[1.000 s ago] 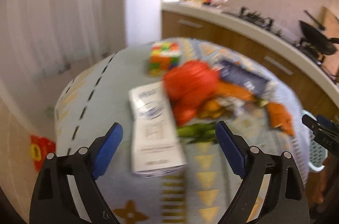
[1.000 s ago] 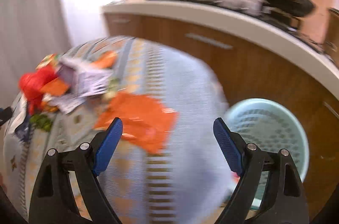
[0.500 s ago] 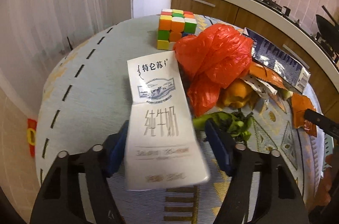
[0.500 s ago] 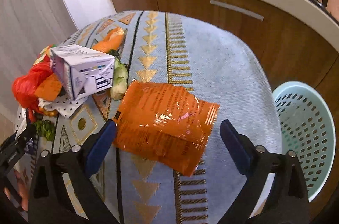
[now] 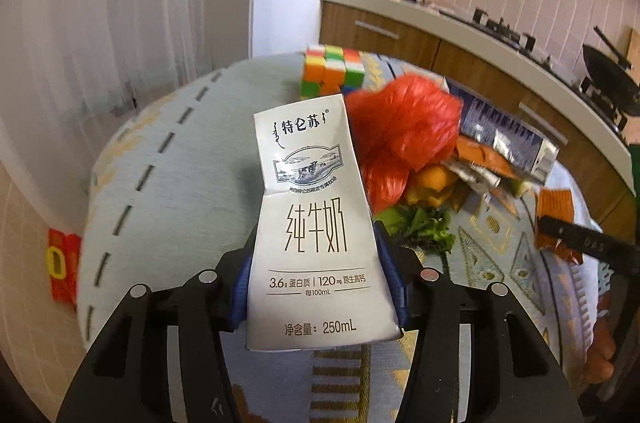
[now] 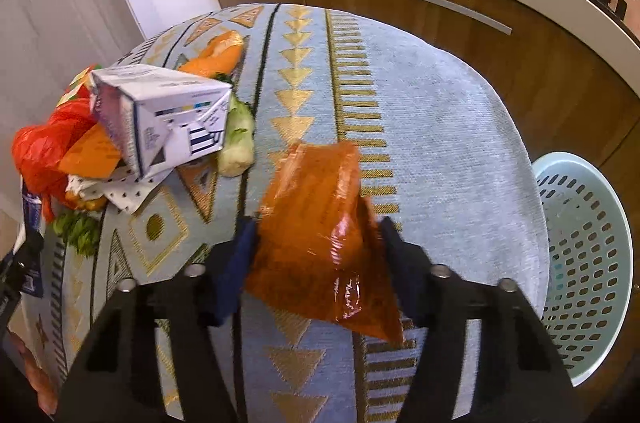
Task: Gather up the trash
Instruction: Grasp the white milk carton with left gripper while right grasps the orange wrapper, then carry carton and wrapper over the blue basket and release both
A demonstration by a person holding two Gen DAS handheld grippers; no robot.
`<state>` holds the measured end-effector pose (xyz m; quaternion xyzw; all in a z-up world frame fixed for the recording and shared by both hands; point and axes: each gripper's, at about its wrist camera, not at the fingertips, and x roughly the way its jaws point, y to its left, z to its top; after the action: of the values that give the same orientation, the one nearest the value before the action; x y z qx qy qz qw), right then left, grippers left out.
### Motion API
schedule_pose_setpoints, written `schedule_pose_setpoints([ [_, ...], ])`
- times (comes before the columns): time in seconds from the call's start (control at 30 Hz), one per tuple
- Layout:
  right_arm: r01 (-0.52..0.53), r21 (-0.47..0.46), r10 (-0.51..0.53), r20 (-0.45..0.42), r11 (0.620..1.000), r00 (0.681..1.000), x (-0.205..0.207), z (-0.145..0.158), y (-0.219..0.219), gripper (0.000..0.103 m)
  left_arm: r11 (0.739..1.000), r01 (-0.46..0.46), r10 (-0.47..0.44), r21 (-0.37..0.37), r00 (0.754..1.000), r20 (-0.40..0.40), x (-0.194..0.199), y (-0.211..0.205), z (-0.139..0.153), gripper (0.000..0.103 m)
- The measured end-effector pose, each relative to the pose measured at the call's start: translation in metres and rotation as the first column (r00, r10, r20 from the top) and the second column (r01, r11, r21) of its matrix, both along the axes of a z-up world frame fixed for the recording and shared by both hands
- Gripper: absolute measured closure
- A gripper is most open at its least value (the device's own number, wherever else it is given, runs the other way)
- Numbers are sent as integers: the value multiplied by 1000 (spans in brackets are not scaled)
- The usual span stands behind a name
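Left gripper closing on creased white milk carton (flattened card), long axis pointing away over patterned woven tablecloth. Right gripper closing on crinkled glossy orange wrapper, long axis likewise, beside perforated plastic basket.

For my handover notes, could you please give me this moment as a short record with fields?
left gripper: jaws closing, either side of the white milk carton
right gripper: jaws closing, either side of the orange wrapper
table: round, patterned blue cloth
left on the table: red plastic bag, purple-and-white carton, greens, puzzle cube
bin: pale blue basket beside the table
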<state>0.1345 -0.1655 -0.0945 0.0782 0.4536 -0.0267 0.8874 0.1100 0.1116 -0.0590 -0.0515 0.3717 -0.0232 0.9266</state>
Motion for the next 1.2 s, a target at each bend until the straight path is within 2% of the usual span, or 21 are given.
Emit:
schedule_pose_setpoints([
  [0.1,-4,-1,4,16,1000,1000,-7,4,1,69,1000,-3,4,-8,999,41,-11,1,14,53],
  [0.13,-8,1,8,25,1000,1000,-9,6,1,76,1000,-1,2,-13,999,52,-14,1,18,53],
  [0.2,-13,7,13,45,1000,999,-15,12,1,81,1000,12,-10,-22,997,81,-21,-2,28,53],
  [0.4,-8,4,7,138,1000,990,-41,43,-11,85,994,101,-92,-48,983,162,-37,-28,58,53],
  [0.6,42,12,-43,206,999,978,-69,72,-46,85,969,235,-218,-69,956,197,-42,-75,75,53],
  [0.7,82,17,-83,213,997,974,-80,77,-68,85,946,317,-298,-68,934,197,-41,-110,77,53],
  [0.87,188,11,-186,203,982,961,-107,74,-120,85,881,466,-449,-78,876,175,-35,-178,77,53],
  [1.07,311,19,-311,133,950,941,-137,50,-182,85,789,602,-593,-119,798,105,-30,-257,56,52],
  [1.2,359,37,-360,68,933,930,-149,27,-210,85,744,656,-655,-129,753,53,-32,-299,36,52],
])
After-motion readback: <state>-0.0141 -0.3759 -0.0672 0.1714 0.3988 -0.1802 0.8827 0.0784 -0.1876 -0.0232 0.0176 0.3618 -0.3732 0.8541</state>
